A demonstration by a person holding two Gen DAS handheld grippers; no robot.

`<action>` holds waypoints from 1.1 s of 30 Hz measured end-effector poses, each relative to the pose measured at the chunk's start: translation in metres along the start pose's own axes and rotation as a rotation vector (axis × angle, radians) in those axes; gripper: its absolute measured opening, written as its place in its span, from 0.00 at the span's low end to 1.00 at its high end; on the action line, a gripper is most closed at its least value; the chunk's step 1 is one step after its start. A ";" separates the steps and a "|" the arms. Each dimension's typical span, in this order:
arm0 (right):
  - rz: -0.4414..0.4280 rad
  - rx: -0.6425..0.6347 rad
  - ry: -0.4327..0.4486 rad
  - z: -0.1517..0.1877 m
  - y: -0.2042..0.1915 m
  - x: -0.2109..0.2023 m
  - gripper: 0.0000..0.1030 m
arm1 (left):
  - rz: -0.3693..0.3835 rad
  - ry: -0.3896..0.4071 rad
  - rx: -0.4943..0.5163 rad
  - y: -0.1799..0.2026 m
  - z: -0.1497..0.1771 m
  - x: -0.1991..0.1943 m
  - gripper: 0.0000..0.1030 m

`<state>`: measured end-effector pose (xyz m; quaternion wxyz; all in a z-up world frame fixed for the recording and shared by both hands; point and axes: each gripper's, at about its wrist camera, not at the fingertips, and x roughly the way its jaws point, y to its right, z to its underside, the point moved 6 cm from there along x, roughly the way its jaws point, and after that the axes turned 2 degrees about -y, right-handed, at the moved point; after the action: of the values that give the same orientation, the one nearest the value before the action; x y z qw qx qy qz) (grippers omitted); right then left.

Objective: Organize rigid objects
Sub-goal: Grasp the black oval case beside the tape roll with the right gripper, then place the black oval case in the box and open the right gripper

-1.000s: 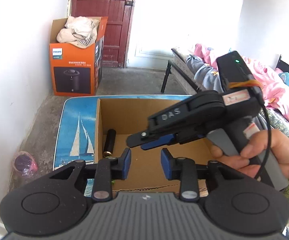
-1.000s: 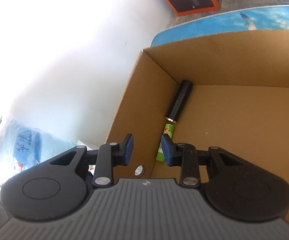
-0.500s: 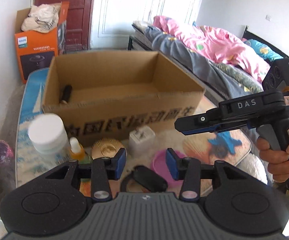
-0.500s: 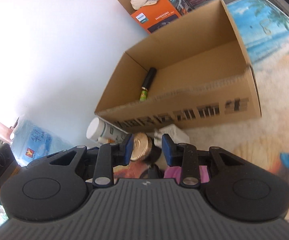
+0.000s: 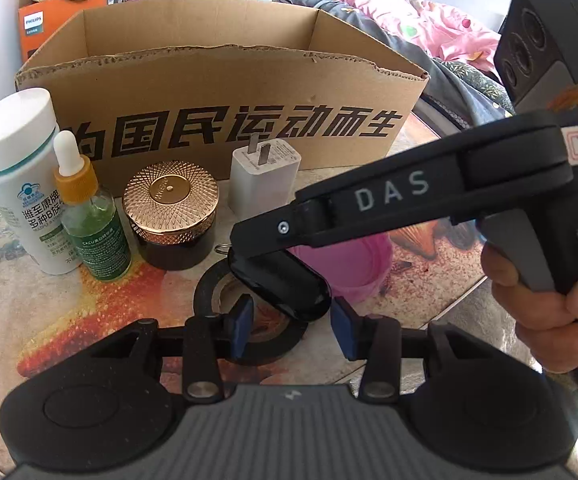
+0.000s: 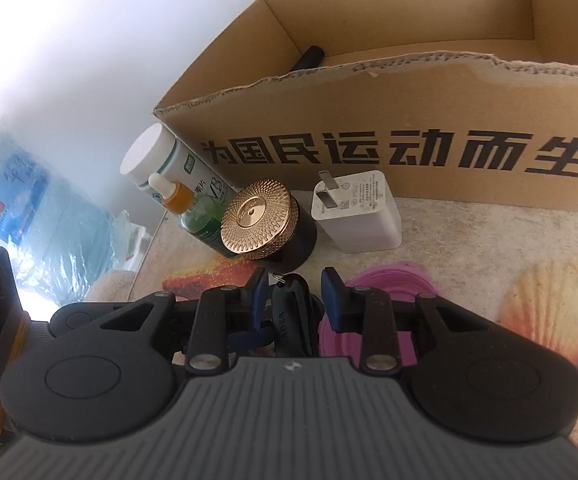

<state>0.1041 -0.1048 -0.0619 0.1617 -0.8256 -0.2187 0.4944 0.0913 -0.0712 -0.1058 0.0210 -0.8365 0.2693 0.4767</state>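
Note:
A black key fob (image 5: pixel 285 284) lies across a black tape roll (image 5: pixel 217 292) on the table, in front of the cardboard box (image 5: pixel 225 92). My left gripper (image 5: pixel 293 328) is open, with the fob's near end between its blue pads and untouched. In the left wrist view my right gripper (image 5: pixel 249 240) reaches in from the right, its tip over the fob's far end. In its own view the right gripper (image 6: pixel 295 286) straddles the key fob (image 6: pixel 289 312). Its jaws are closing, with a gap still showing at the right pad.
Along the box front stand a white bottle (image 5: pixel 17 172), a green dropper bottle (image 5: pixel 93 224), a gold-lidded jar (image 5: pixel 171 216) and a white charger (image 5: pixel 263 176). A pink dish (image 5: pixel 349 268) sits behind the fob. A black tube (image 6: pixel 309 58) lies inside the box (image 6: pixel 409 120).
Both grippers have drawn back from above the box and come down low over the table in front of it, meeting at the key fob. The left jaws stand wider than before.

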 end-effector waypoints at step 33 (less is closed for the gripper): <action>-0.106 -0.105 0.224 -0.064 -0.068 -0.081 0.14 | -0.116 0.276 0.020 -0.010 -0.082 -0.102 0.37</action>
<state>0.1142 -0.0922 0.0605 0.1677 -0.8702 -0.2684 0.3777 0.1195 -0.0422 0.0192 0.0195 -0.9080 0.2255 0.3526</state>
